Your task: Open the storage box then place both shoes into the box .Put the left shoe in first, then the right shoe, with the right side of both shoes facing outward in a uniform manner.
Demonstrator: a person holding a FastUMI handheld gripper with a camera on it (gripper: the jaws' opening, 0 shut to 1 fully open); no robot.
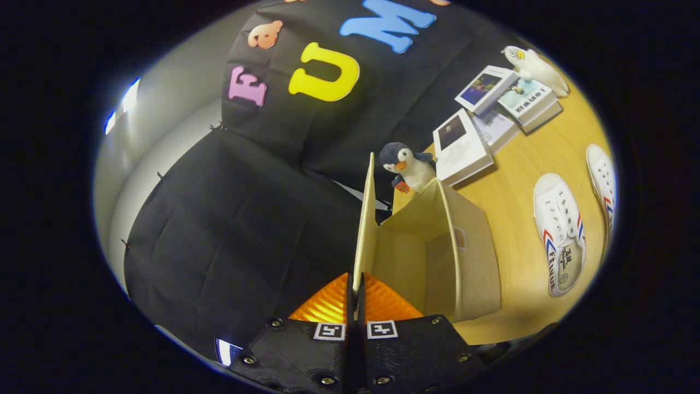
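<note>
Jaws of the gripper (355, 284) are pinching the storage box lid (365, 224) between them, holding it upright so the box (437, 257) is standing open, while both shoes (560, 235) are lying well apart on the tabletop (519, 180), not yet loaded.

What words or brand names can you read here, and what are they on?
"FEIYUE", roughly: side of the nearer shoe.
Insole print, same shoe: too small to read.
Books, covers: too blurred to read.
Gripper, shut on the box lid: square markers, no words.
</note>
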